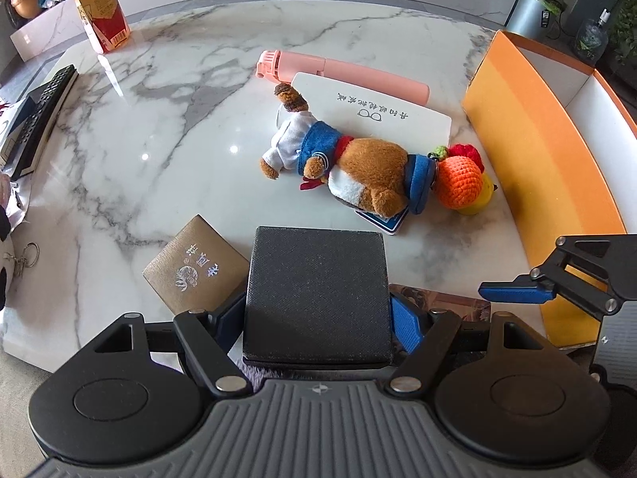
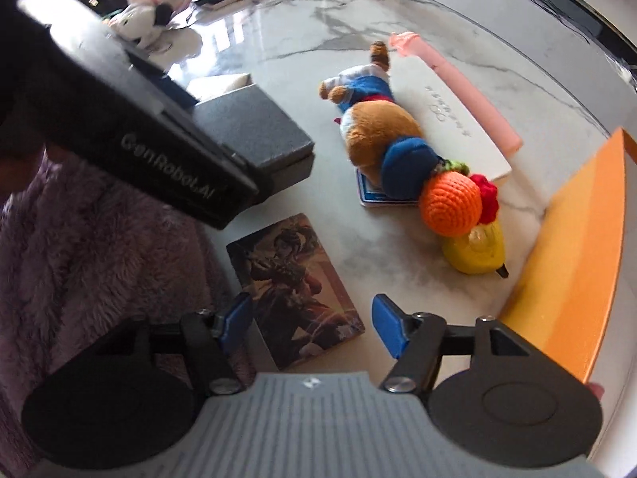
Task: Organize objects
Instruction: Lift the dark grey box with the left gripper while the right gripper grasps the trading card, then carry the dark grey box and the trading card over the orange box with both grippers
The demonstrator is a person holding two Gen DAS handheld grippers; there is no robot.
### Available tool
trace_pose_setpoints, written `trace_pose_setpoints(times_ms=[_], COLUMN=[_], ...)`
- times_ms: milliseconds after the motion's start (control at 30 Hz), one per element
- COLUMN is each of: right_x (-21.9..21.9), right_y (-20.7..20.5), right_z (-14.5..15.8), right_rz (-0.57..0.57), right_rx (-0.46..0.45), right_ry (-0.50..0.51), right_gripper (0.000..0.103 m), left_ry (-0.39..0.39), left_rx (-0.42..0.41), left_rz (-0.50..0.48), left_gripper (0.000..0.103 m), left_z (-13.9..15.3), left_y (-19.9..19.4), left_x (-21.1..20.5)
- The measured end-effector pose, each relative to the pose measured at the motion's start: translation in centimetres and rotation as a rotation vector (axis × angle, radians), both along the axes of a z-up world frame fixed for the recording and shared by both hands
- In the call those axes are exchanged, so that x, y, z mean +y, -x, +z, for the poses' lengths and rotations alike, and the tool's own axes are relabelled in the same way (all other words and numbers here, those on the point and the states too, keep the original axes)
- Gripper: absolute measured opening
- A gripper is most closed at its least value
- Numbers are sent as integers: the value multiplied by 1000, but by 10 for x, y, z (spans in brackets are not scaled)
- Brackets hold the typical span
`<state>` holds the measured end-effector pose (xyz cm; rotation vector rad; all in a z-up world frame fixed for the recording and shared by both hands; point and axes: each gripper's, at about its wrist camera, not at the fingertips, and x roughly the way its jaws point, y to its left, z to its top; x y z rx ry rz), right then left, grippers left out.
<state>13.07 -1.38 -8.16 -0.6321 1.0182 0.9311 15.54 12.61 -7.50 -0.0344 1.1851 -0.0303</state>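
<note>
My left gripper (image 1: 318,320) is shut on a square black box (image 1: 316,292) and holds it just above the marble table; the box also shows in the right wrist view (image 2: 254,135). My right gripper (image 2: 312,328) is open, its blue fingers (image 2: 388,330) on either side of an illustrated card (image 2: 296,290) lying flat on the table. A plush bear (image 1: 350,163) in blue and white lies on a white case (image 1: 378,109) and a blue card. An orange crochet ball (image 1: 458,183) and a yellow toy (image 2: 477,253) lie beside an orange box (image 1: 537,151).
A brown booklet (image 1: 195,275) lies left of the black box. A pink bar (image 1: 346,75) lies behind the white case. A drink carton (image 1: 101,12) and a remote (image 1: 43,111) sit far left. A white plush (image 2: 139,20) lies at the table's far side. Purple fleece (image 2: 99,259) is at left.
</note>
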Motion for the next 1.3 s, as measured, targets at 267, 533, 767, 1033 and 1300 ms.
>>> trace_pose_setpoints(times_ms=[267,533,767,1033,1300], right_x=[11,23,22,-12,-81], right_y=[7,2,-18,-24,-8], right_z=[-6,-15,-21,18,93], right_rz=[142,244,175,-40,-272], right_rx=[-32,-60,34,58,-48], right_ry=[64,124,143,-22,-242], right_gripper=[61,65,59,59,59], left_ry=[59,121,140,203,243], left_rx=[-27,-42,-48,-120,-245], left_rz=[15,40,45,61,1], left_gripper=[87,87,87,87,87], left_z=[2,3,2,25,80], left_y=[5,7,8,20,40], left_x=[10,21,23,23,-6])
